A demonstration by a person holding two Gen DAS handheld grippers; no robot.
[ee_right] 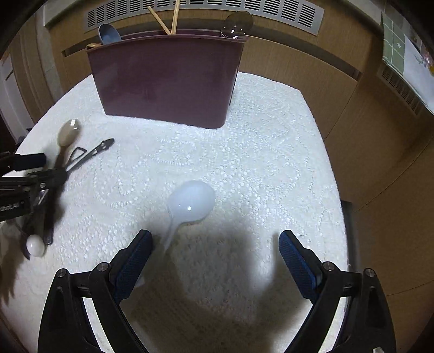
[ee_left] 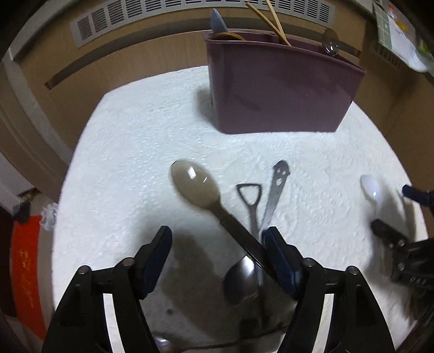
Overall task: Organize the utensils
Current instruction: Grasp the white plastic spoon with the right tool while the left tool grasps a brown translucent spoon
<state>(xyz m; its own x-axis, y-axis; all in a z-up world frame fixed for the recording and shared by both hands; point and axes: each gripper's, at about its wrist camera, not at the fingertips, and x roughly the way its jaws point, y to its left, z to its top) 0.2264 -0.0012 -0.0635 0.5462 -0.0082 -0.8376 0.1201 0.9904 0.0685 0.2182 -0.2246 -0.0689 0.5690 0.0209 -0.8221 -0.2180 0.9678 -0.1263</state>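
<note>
Left gripper (ee_left: 217, 244) gaped over beige spoon (ee_left: 194, 184) handle; right gripper (ee_right: 215, 244) gaped, white spoon (ee_right: 191, 199) handle by one finger; centre before closing.

White lace-covered table (ee_right: 244, 141) bears maroon caddy (ee_right: 165, 78), white spoon (ee_right: 190, 203), beige spoon (ee_left: 195, 182), metal handles (ee_left: 276, 184)

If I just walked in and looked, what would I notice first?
Probably the big purple bin standing at the back of the white cloth, with chopsticks and spoons poking out of it. Next, the white spoon lying in front of the open right gripper. A tan spoon lies near the open left gripper, beside two metal handles.
</note>
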